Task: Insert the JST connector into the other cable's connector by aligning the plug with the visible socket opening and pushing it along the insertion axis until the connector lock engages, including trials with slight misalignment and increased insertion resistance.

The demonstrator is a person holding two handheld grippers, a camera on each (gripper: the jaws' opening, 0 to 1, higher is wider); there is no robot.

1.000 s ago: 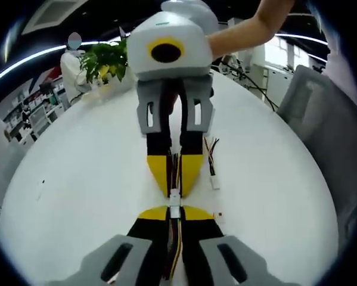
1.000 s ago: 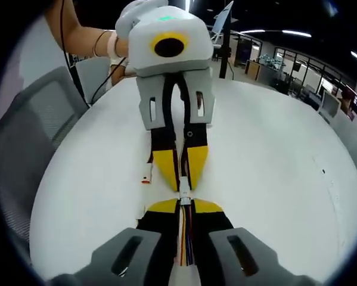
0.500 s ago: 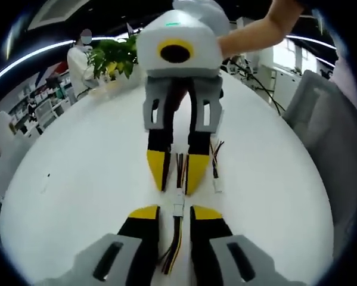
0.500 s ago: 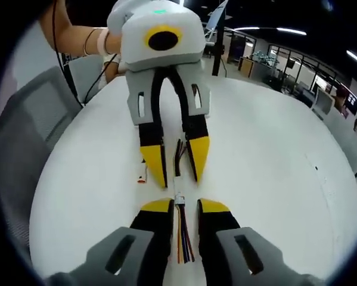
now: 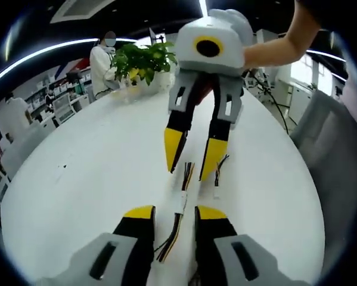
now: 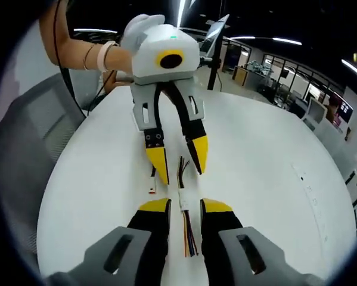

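Both grippers have let go within the last second. A second ago each was clamped on its cable with the white connectors meeting between the yellow tips; now the left gripper (image 5: 174, 213) and the right gripper (image 6: 185, 206) stand with jaws apart and are drawing back from each other, the far one lifting off the table. The joined cable (image 5: 180, 202) lies loose on the white table (image 5: 89, 161) between the two sets of tips, and its two halves seem to stay together with nothing holding them, which suggests the lock has caught and this insertion is done.

Left to right in the left gripper view: a leafy green plant (image 5: 143, 59) at the far edge, then the mated pair, a small white plastic block with thin wires in yellow, red and black fanning out each end. Just right of it lies a spare cable (image 5: 217, 179), also ending in a white plug. The table is smooth, matt and round-edged. The jaws are black with glossy yellow wedge tips on grey plastic arms.
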